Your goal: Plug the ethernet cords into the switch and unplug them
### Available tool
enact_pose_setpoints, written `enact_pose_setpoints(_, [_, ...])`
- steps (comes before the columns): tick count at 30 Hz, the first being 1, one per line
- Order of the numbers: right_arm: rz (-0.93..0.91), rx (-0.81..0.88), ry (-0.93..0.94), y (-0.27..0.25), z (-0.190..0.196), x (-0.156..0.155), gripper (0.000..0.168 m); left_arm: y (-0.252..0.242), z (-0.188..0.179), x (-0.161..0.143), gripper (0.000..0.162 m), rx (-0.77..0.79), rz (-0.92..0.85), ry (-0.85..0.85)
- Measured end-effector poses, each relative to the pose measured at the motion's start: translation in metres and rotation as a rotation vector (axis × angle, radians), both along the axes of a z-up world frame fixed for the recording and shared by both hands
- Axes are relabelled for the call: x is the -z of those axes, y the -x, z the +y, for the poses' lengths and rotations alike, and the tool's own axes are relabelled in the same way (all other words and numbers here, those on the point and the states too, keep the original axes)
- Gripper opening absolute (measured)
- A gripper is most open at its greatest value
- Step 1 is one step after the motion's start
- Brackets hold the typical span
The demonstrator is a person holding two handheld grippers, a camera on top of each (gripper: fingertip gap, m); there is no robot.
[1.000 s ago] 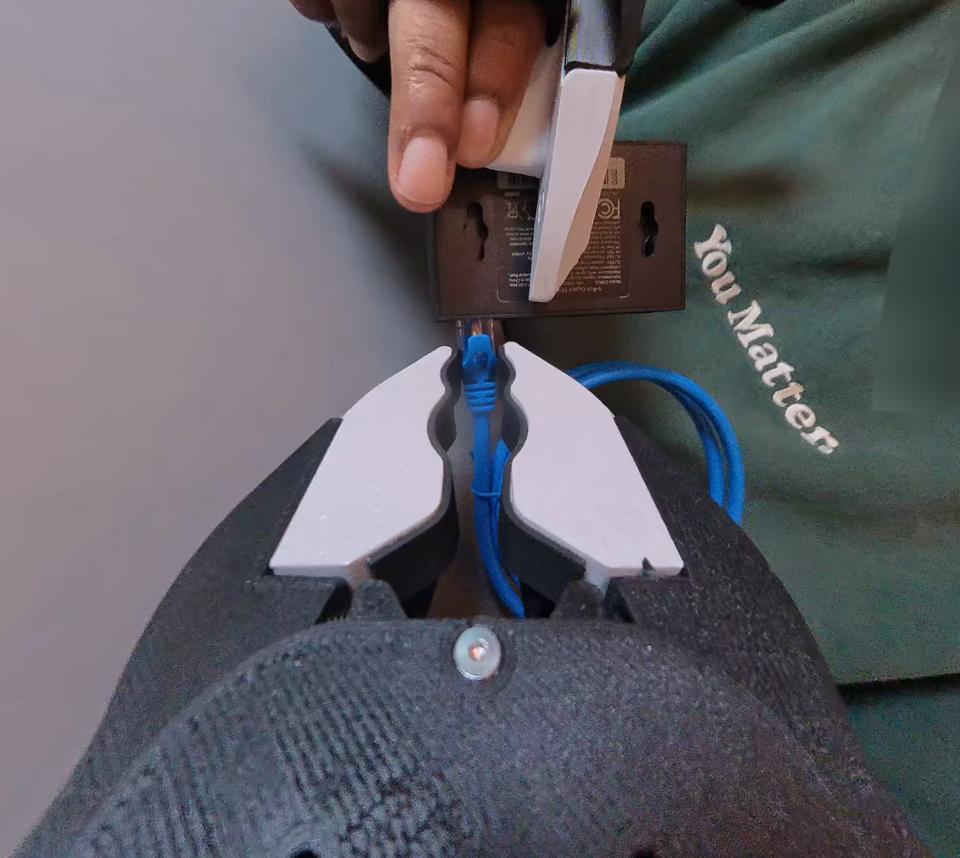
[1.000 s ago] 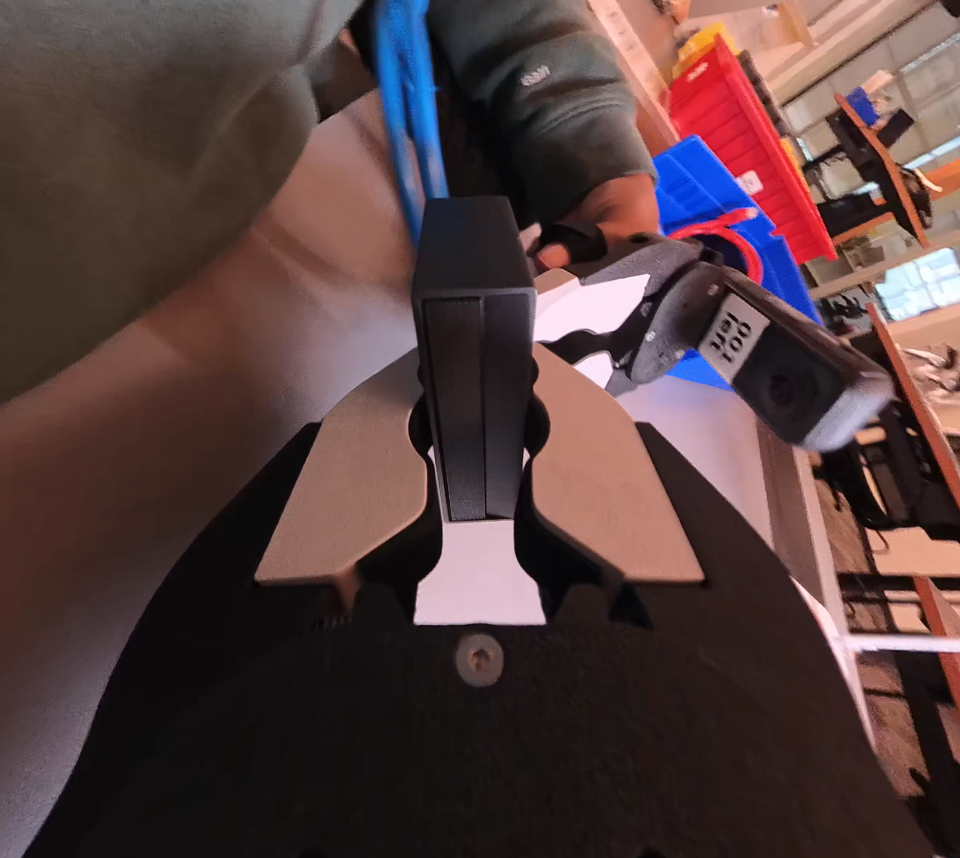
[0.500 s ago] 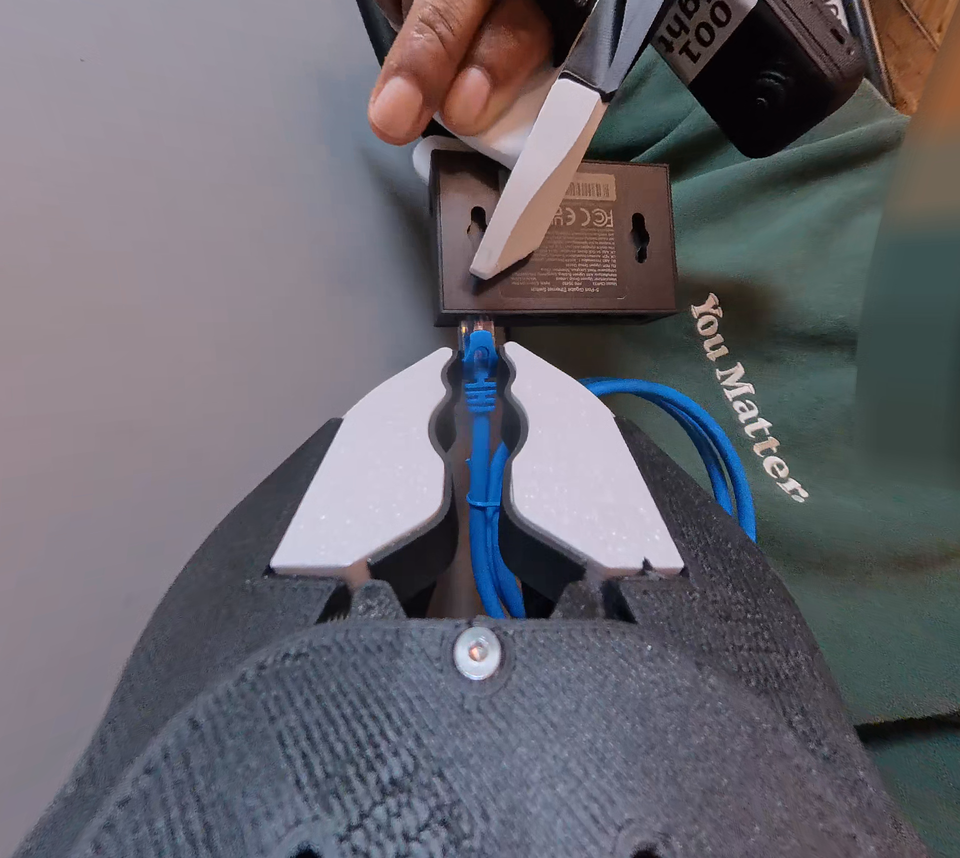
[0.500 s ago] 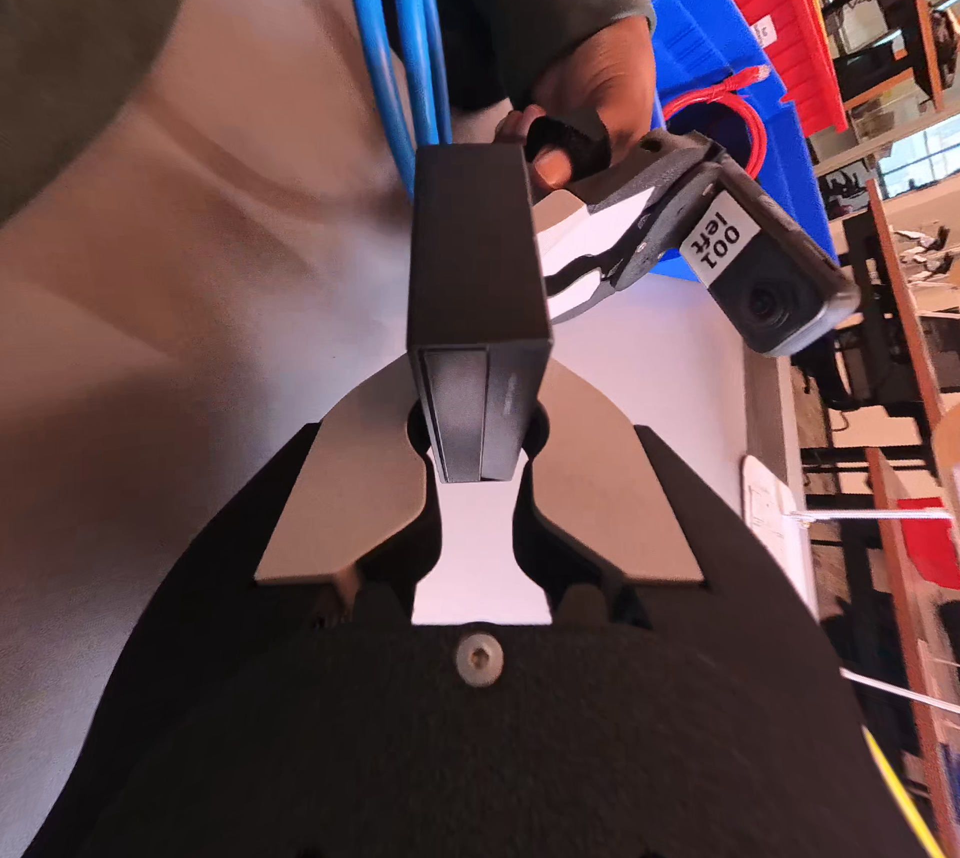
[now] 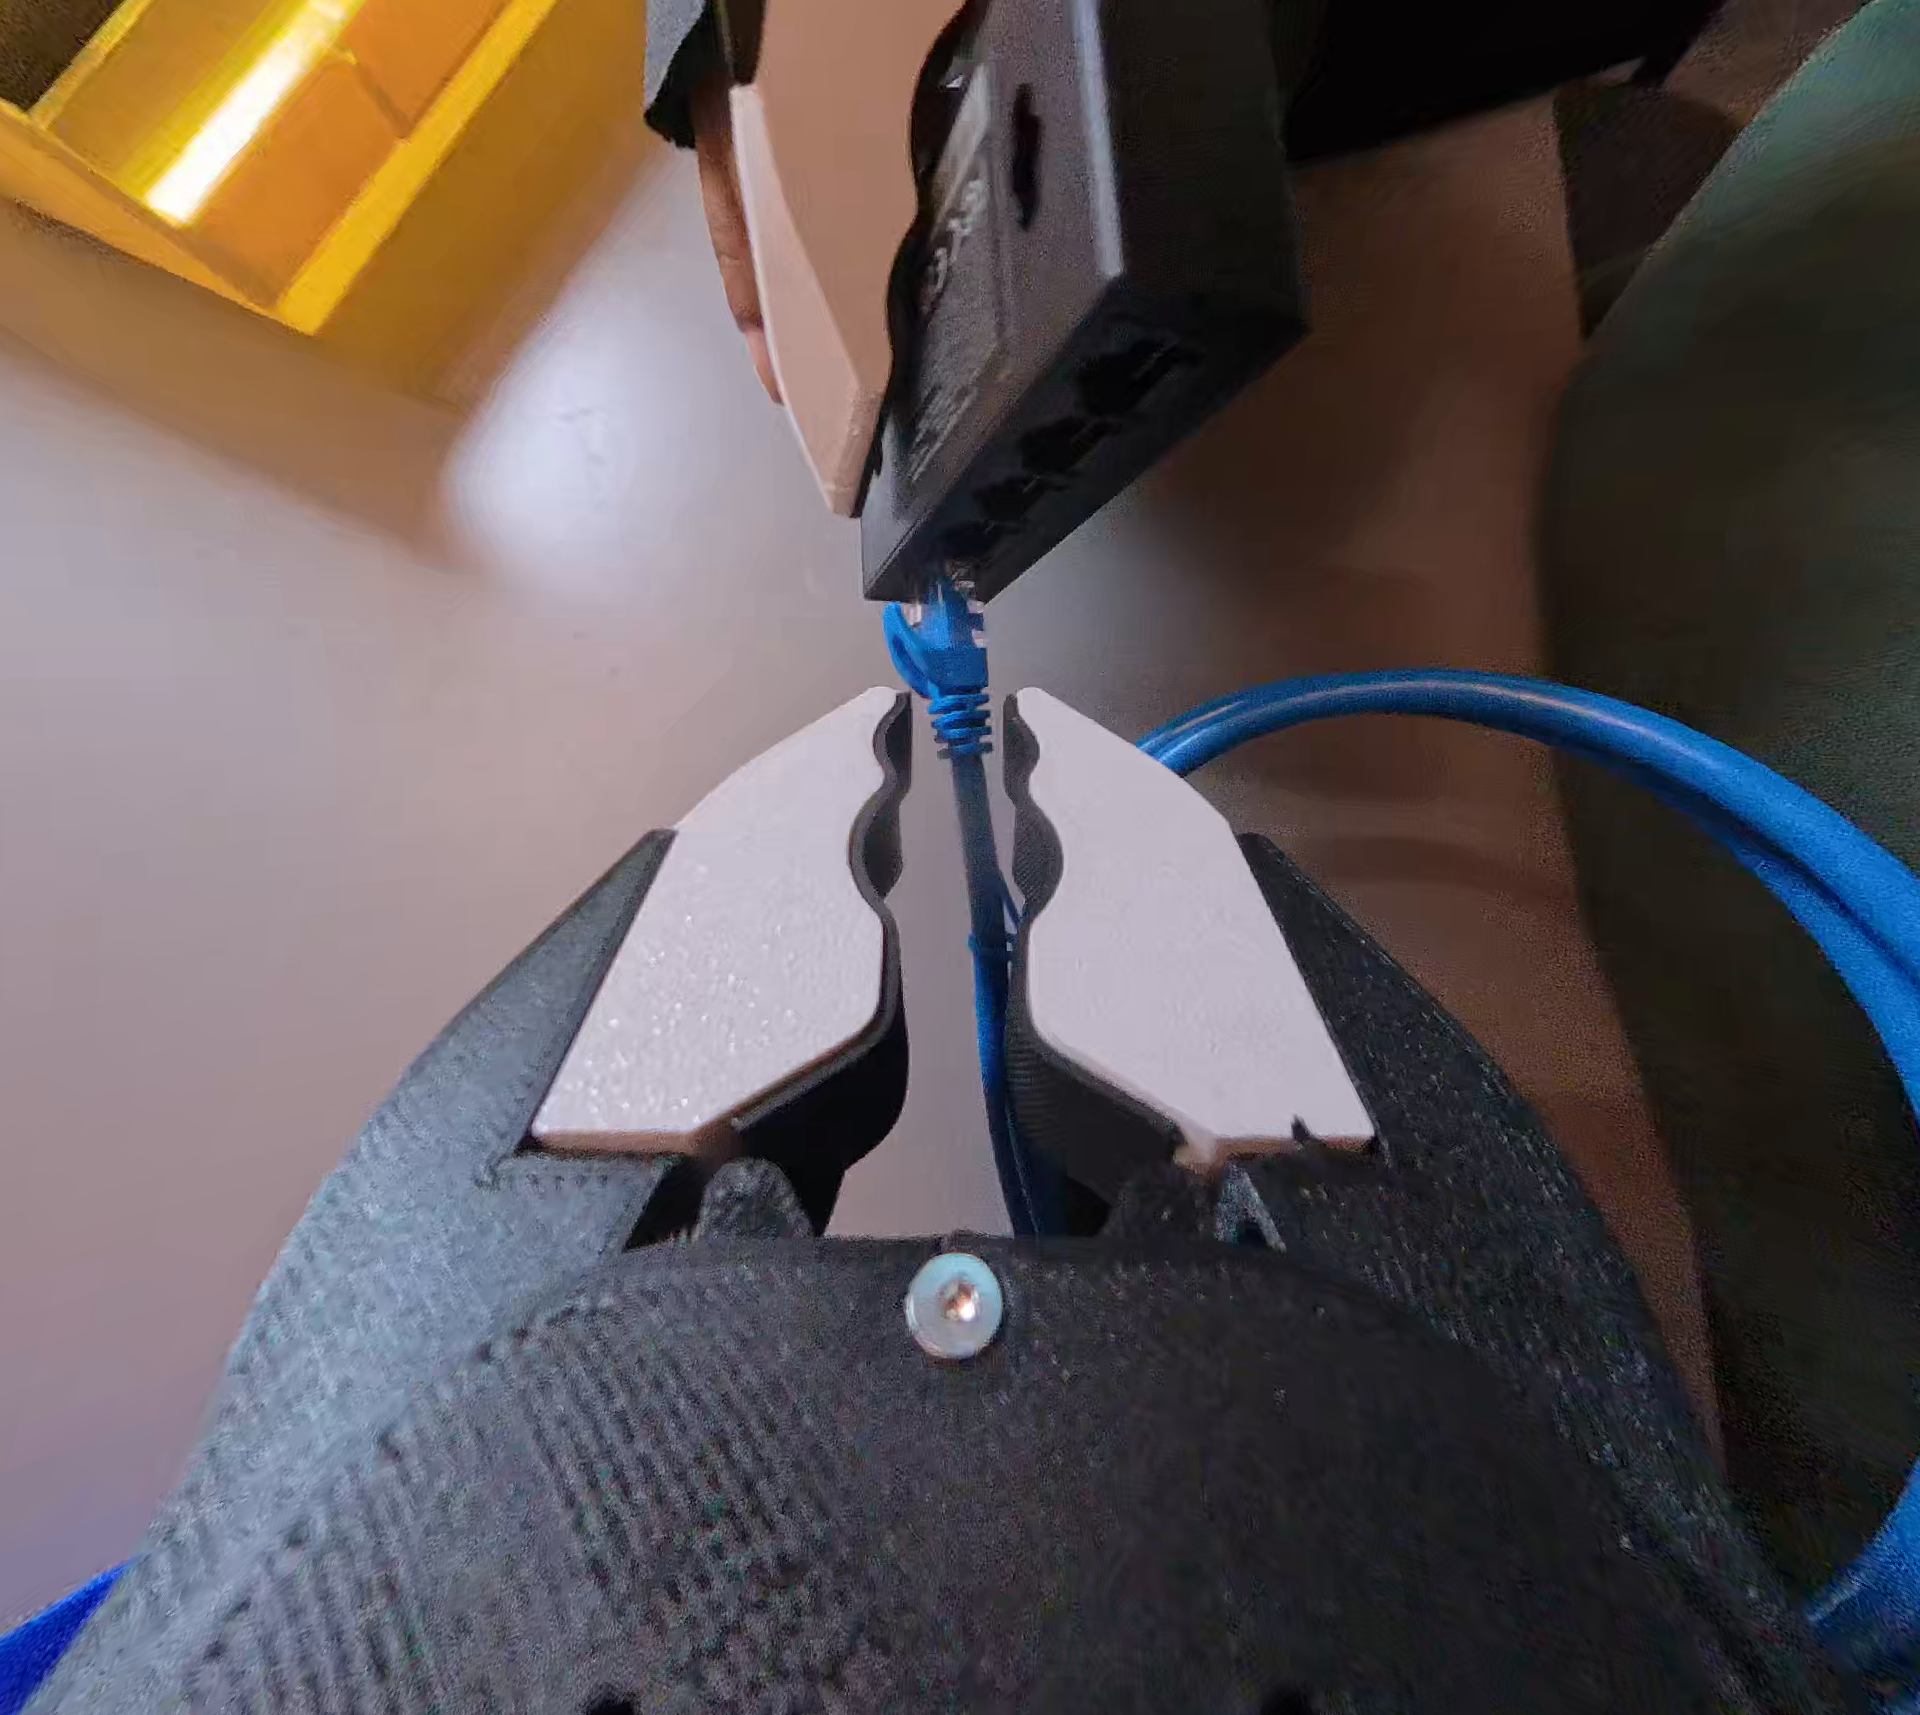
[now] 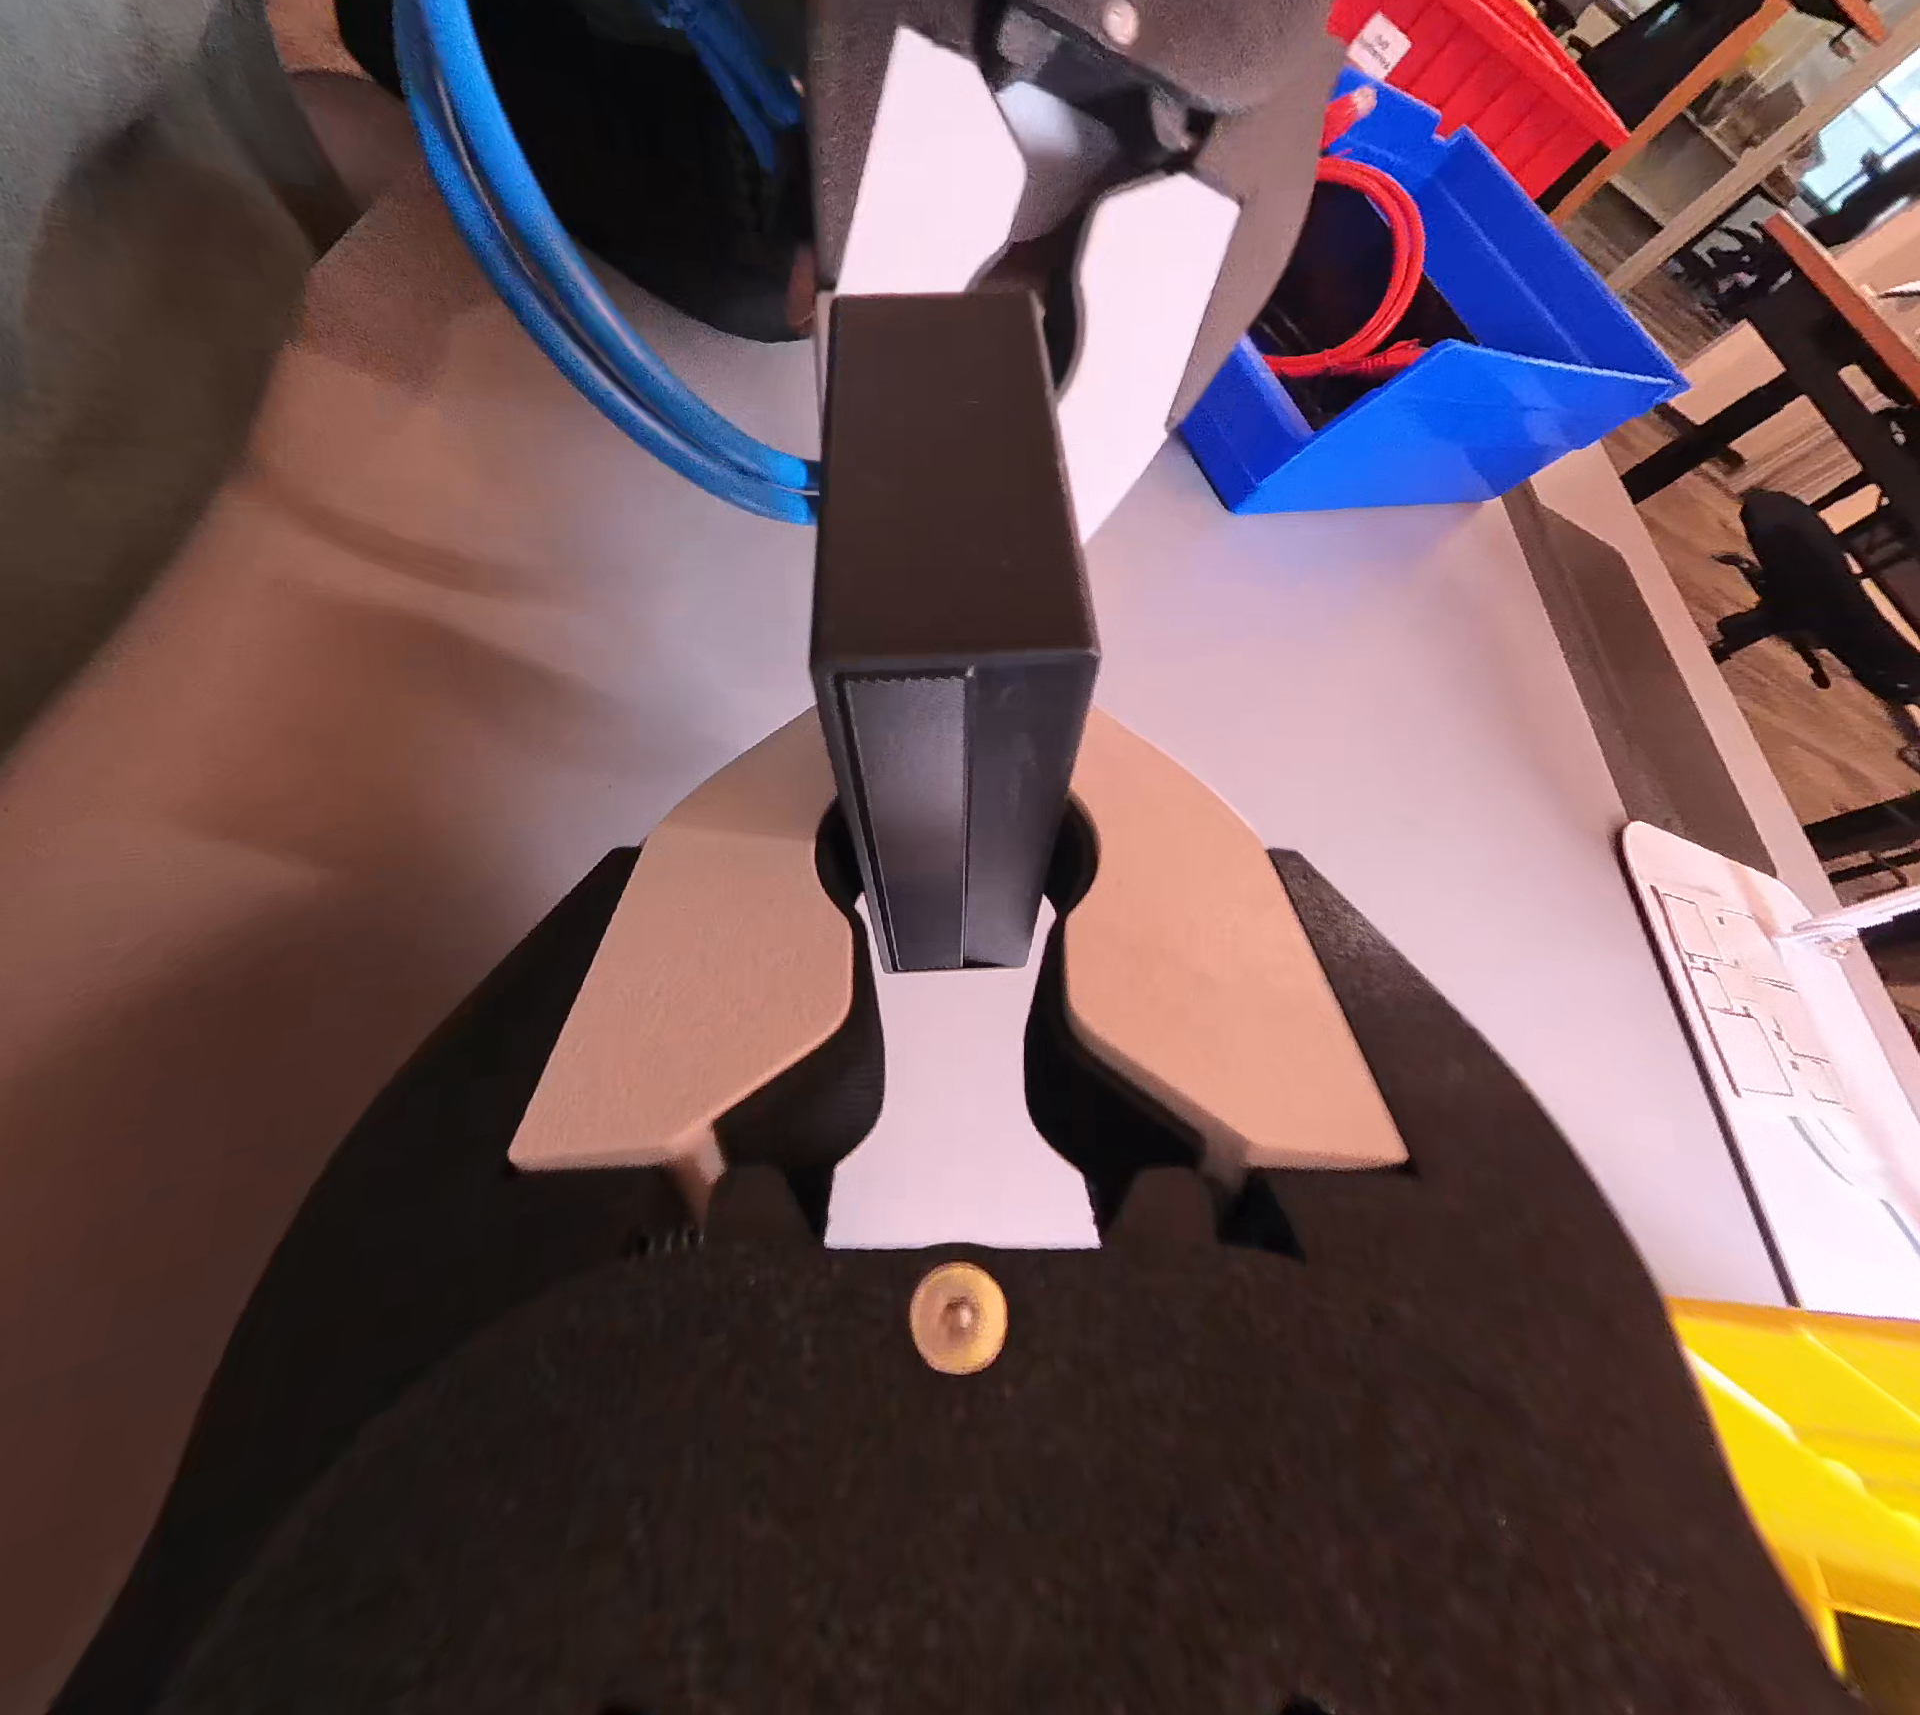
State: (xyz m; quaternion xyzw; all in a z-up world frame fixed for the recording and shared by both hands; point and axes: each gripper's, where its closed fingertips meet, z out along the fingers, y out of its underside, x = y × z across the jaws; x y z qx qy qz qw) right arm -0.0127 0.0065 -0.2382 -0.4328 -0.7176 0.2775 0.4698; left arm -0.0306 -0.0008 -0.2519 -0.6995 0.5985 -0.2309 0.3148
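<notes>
My right gripper (image 6: 956,792) is shut on the black switch (image 6: 945,502) and holds it on edge above the white table. In the left wrist view the switch (image 5: 1091,263) shows its row of ports, with one right finger (image 5: 800,335) flat against its underside. The blue ethernet plug (image 5: 940,637) sits in the end port. My left gripper (image 5: 956,709) is open just behind the plug. The blue cord (image 5: 982,886) runs between the fingers, against the right one, with a gap on its left. The cord's coil (image 6: 540,211) hangs behind the left gripper (image 6: 1029,315).
A blue bin (image 6: 1455,377) holding a red cord (image 6: 1371,263) stands on the white table (image 6: 1351,730), with a red bin (image 6: 1455,24) behind it. A yellow bin (image 5: 260,55) is at the left gripper's far left. A white printed card (image 6: 1766,1042) lies near the table's right edge. The tips of both grippers are at nearly the same place.
My left gripper has opened off the blue cord's boot and sits a little back from the plug. Both grippers have swung round, so the switch now shows its port side.
</notes>
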Motion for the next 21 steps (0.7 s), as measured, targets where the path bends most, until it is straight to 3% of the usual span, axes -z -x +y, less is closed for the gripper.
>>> enact_pose_setpoints(6, [0.018, 0.012, 0.133, 0.0010, 0.0006, -0.0003, 0.030, 0.0008, 0.0061, 0.0052, 0.010, 0.041, 0.151, -0.239])
enact_pose_setpoints(21, [0.105, -0.062, 0.313, 0.0015, -0.0041, -0.0084, 0.029, -0.0065, 0.0034, 0.0019, 0.007, 0.051, 0.035, -0.096])
